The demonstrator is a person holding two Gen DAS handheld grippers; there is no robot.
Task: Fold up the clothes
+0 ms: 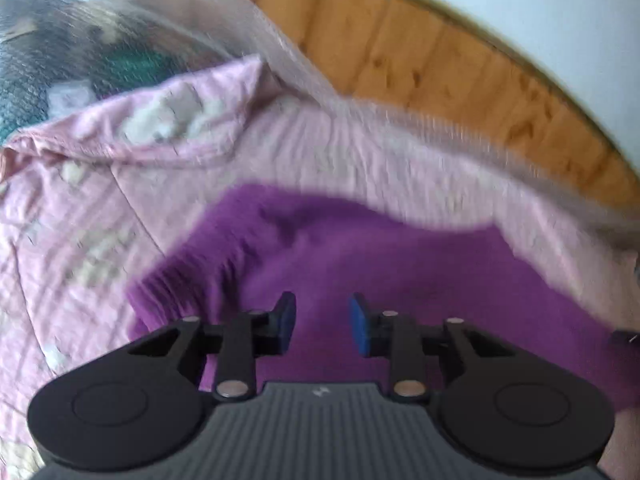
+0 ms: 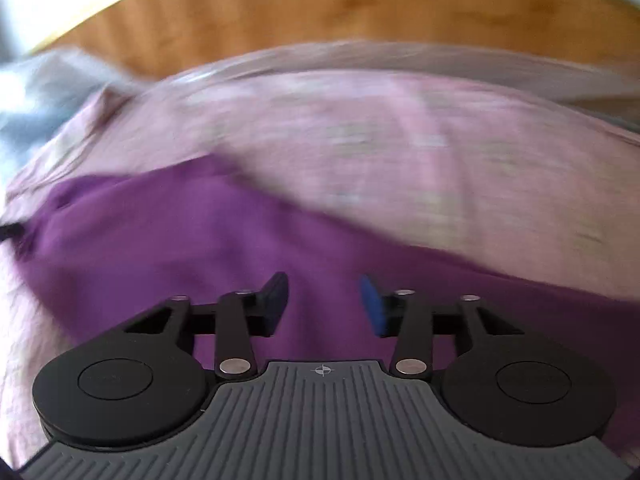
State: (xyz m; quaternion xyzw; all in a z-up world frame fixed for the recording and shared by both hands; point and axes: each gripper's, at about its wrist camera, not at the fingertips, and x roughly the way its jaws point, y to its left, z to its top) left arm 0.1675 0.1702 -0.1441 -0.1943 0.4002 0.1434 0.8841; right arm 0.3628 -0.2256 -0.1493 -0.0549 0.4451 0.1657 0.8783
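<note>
A bed with a pink patterned bedspread (image 1: 280, 148) carries a purple garment (image 1: 400, 264) spread flat, a wooden headboard (image 1: 440, 64) behind, and a clear plastic bag (image 1: 100, 28) at the bed's far left corner.

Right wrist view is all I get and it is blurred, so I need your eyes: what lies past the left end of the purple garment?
Observer: A pink patterned sheet, turned back at one corner.
Operator: Anything beyond that sheet?
Observer: A clear plastic cover over something dark and green.
Operator: Are the left tongs holding cloth?
Observer: No, the left tongs stand open over the purple garment, nothing between them.
</note>
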